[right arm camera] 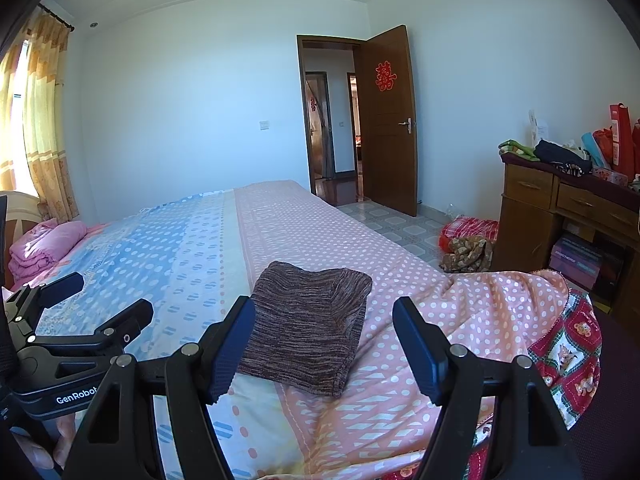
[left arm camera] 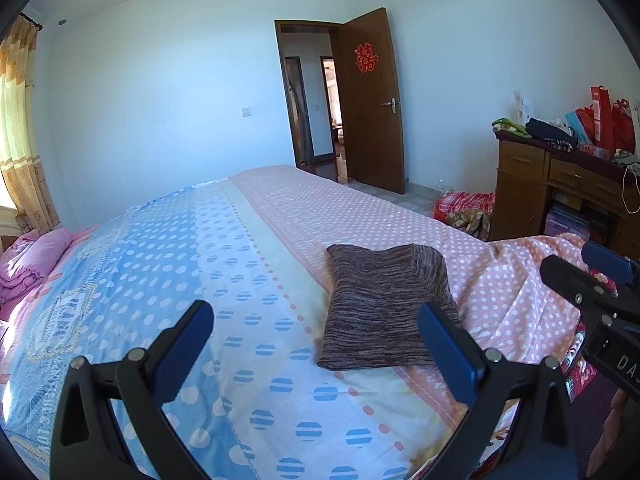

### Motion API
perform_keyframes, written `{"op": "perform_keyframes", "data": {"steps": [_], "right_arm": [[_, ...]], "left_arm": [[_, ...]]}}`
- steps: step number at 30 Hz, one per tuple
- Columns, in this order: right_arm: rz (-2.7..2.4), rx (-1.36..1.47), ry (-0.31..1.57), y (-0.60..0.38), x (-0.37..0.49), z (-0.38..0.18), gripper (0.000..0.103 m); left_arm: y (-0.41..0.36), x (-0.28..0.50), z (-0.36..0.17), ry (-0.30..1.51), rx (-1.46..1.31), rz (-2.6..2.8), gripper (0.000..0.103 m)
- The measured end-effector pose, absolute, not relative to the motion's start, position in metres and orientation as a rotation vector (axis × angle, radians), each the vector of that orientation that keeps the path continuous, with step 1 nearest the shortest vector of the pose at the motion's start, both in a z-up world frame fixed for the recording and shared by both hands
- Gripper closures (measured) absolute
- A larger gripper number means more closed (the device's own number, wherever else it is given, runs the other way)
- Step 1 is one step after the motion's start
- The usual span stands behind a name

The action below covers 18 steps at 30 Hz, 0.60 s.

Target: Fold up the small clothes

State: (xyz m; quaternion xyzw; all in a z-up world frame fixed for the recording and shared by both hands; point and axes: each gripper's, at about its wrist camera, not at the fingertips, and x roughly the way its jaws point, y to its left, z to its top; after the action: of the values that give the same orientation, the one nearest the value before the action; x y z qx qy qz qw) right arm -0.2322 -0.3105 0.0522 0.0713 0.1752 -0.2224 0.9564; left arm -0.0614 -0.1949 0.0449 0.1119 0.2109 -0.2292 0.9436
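Note:
A small brown-grey striped knit garment [left arm camera: 384, 304] lies folded into a flat rectangle on the polka-dot bedspread [left arm camera: 248, 264]; it also shows in the right wrist view [right arm camera: 308, 332]. My left gripper [left arm camera: 316, 328] is open and empty, held above the bed just left of the garment. My right gripper [right arm camera: 324, 332] is open and empty, its fingers on either side of the garment's near end and above it. The right gripper also shows at the right edge of the left view [left arm camera: 592, 280], and the left gripper at the left of the right view [right arm camera: 80, 304].
Folded pink bedding [right arm camera: 44, 248] lies at the bed's far left. A wooden dresser [right arm camera: 560, 216] piled with bags and clothes stands at the right, with a red bundle [right arm camera: 472, 236] on the tiled floor. A red patterned blanket [right arm camera: 568, 352] hangs at the bed's near right corner. An open door [right arm camera: 388, 120] is behind.

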Motion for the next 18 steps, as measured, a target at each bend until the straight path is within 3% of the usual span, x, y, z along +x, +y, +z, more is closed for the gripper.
{"op": "perform_keyframes", "data": {"steps": [18], "right_arm": [[-0.452, 0.147, 0.361, -0.3132, -0.2314, 0.0519, 0.031]], "left_arm": [[-0.1955, -0.0607, 0.0442, 0.444, 0.228, -0.463, 0.000]]}}
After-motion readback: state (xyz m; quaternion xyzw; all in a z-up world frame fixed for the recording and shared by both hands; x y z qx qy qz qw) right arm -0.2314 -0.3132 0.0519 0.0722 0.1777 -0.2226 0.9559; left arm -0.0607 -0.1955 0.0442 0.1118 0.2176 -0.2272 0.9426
